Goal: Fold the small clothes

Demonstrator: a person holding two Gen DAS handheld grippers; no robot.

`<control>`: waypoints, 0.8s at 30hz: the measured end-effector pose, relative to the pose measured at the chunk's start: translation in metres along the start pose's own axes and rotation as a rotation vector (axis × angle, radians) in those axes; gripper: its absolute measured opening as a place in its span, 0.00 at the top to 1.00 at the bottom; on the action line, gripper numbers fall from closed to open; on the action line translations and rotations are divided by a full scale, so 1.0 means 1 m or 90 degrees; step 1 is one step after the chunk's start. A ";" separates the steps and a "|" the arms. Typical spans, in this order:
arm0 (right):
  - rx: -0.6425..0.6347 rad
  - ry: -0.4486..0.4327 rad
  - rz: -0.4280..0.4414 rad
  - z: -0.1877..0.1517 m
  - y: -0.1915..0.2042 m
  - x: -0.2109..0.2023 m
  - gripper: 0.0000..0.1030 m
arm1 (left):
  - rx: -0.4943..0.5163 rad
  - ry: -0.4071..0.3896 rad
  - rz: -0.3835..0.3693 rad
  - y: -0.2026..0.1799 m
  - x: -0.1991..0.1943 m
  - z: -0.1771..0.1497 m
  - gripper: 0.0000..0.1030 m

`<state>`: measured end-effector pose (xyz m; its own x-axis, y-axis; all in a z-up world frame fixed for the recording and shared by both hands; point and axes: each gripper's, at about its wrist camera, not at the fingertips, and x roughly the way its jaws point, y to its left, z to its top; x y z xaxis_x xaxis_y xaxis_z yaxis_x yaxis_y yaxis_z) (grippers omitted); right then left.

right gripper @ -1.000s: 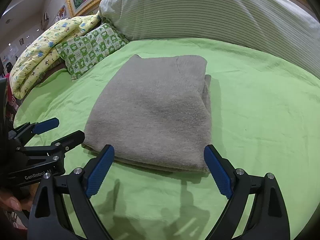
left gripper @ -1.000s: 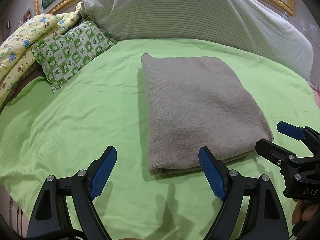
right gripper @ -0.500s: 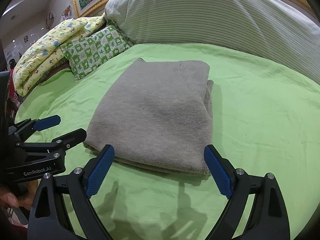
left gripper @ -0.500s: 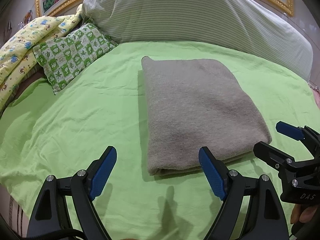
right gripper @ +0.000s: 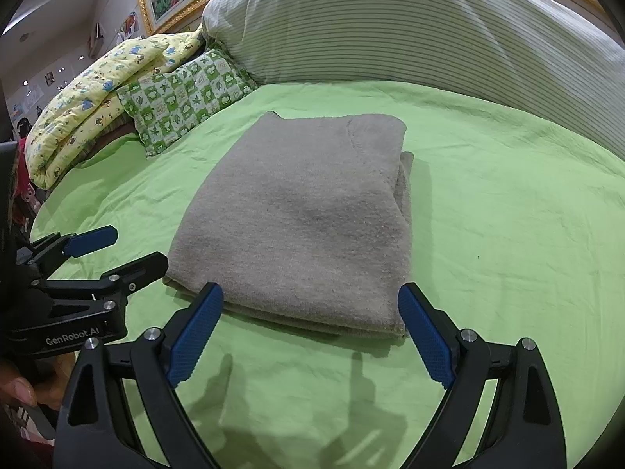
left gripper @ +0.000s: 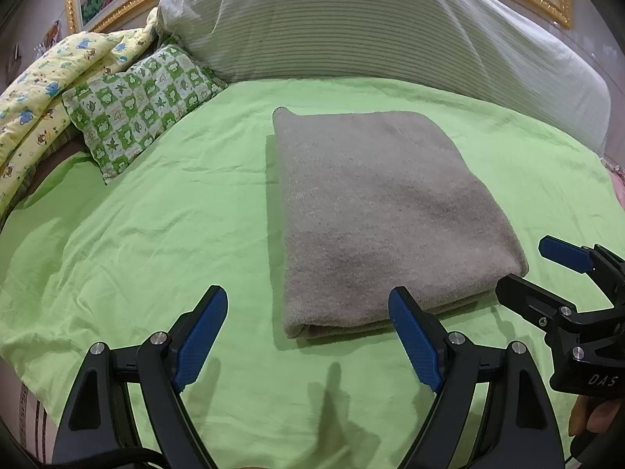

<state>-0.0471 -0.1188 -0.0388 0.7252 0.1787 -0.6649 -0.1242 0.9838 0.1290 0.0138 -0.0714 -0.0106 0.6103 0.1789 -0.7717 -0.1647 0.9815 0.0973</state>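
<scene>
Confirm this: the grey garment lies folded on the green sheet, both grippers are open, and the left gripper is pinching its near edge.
One thing is wrong: the left gripper pinches nothing. The left wrist view shows its jaws spread wide, short of the folded grey garment. The rest holds: it lies folded on the green sheet, and the right gripper is open too.

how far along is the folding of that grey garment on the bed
Done: the grey garment lies as a compact folded rectangle on the green sheet, layered edges showing at its near end. In hand: nothing; the left claw and right claw are both open, short of the near edge. Left: perhaps tidying the layer sticking out on its right side.
</scene>
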 end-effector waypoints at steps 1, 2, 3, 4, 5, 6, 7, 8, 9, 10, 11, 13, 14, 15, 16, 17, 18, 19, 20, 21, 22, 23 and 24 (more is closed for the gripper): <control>0.002 0.000 0.000 0.000 -0.001 0.000 0.11 | 0.000 0.001 0.000 0.000 0.000 0.000 0.17; 0.004 0.001 0.000 0.000 -0.001 0.000 0.12 | 0.001 0.002 -0.001 0.000 0.000 0.000 0.17; 0.006 0.001 -0.002 -0.001 -0.001 0.000 0.12 | 0.001 0.002 -0.002 -0.001 0.001 0.000 0.17; 0.006 0.001 -0.002 -0.001 -0.001 -0.001 0.12 | 0.001 0.003 -0.002 -0.001 0.001 0.000 0.17; 0.006 0.001 -0.003 -0.001 -0.001 0.000 0.12 | 0.002 0.004 -0.003 0.000 0.001 0.000 0.17; 0.006 0.001 -0.001 -0.001 -0.001 0.000 0.12 | 0.002 0.004 -0.003 0.000 0.001 0.000 0.17; 0.005 0.001 0.001 0.000 -0.002 0.000 0.12 | 0.002 0.005 -0.004 0.000 0.002 0.000 0.17; 0.005 0.001 0.001 0.000 -0.002 0.000 0.12 | 0.002 0.005 -0.005 -0.001 0.002 0.000 0.17; 0.004 0.001 0.002 0.000 -0.002 0.000 0.12 | 0.002 0.005 -0.006 -0.001 0.002 0.000 0.17; 0.004 0.001 0.002 0.000 -0.002 0.000 0.11 | 0.002 0.004 -0.006 -0.001 0.002 0.001 0.17; 0.004 0.001 0.002 0.001 -0.002 0.001 0.11 | 0.003 0.005 -0.006 -0.001 0.002 0.001 0.17; 0.005 0.001 0.004 0.001 -0.002 0.001 0.11 | 0.004 0.005 -0.008 -0.001 0.002 0.000 0.17; 0.006 0.001 0.003 0.000 -0.001 0.000 0.11 | 0.004 0.005 -0.008 -0.002 0.002 0.000 0.17; 0.006 0.001 0.002 0.001 -0.002 0.000 0.11 | 0.004 0.006 -0.008 -0.002 0.002 0.001 0.17; 0.007 0.000 0.004 0.001 -0.002 0.000 0.11 | 0.004 0.006 -0.008 -0.002 0.002 0.001 0.17; 0.008 -0.001 0.003 0.001 -0.001 -0.001 0.12 | 0.004 0.006 -0.009 -0.002 0.002 0.001 0.17; 0.009 -0.002 0.003 0.001 -0.001 -0.001 0.12 | 0.004 0.006 -0.009 -0.002 0.002 0.001 0.17; 0.009 -0.002 0.002 0.002 -0.001 -0.001 0.11 | 0.004 0.006 -0.008 -0.002 0.002 0.001 0.17; 0.010 -0.003 0.002 0.002 -0.001 -0.002 0.11 | 0.004 0.006 -0.008 -0.002 0.002 0.001 0.17; 0.010 -0.003 0.002 0.003 -0.001 -0.002 0.11 | 0.004 0.006 -0.008 -0.002 0.002 0.001 0.17; 0.011 -0.004 0.002 0.003 -0.001 -0.002 0.11 | 0.004 0.006 -0.009 -0.002 0.002 0.001 0.17; 0.011 -0.004 0.001 0.003 -0.002 -0.002 0.11 | 0.004 0.006 -0.010 -0.002 0.001 0.001 0.17; 0.011 -0.005 0.002 0.004 -0.002 -0.002 0.11 | 0.005 0.006 -0.011 -0.002 0.002 0.001 0.17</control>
<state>-0.0454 -0.1209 -0.0350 0.7297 0.1822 -0.6590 -0.1148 0.9828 0.1445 0.0159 -0.0731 -0.0113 0.6059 0.1617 -0.7790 -0.1484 0.9849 0.0890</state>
